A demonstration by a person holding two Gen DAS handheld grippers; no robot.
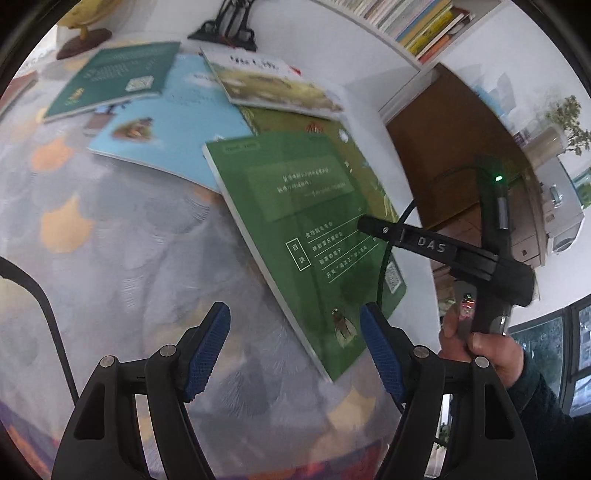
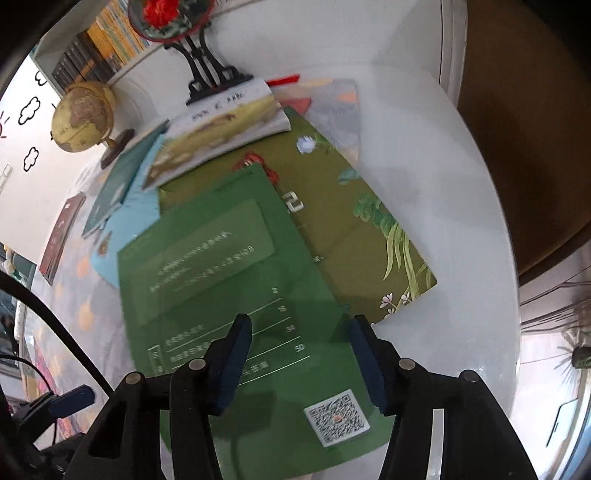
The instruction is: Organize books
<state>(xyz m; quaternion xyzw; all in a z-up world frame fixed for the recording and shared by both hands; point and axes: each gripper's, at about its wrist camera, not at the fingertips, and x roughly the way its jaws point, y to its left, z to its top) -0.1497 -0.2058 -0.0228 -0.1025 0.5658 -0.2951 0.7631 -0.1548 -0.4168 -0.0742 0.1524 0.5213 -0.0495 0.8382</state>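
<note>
Left wrist view: left claw (image 1: 295, 347) spread, empty, above tabletop (image 1: 110, 258); right claw (image 2: 301, 360) spread over green book (image 2: 221, 280), not gripping. Beyond, olive book (image 2: 354, 236), blue book (image 1: 173, 125), dark green book (image 1: 114, 77), pale book (image 1: 273, 85) scattered, overlapping. Shelf (image 1: 417, 22) behind. Sorting judged barely begun; all books left.

A white wall (image 2: 22, 74) bears black cloud outlines (image 2: 28, 110). A white bookshelf (image 1: 402, 51) with packed spines runs behind a round white table (image 2: 461, 206) partly spread with a grey cloth (image 1: 110, 229) with orange patches. A globe (image 2: 81, 116) stands near a black stand (image 2: 207, 74); brown wooden floor (image 1: 436, 147) and dark-framed windows (image 1: 554, 343) lie beyond
</note>
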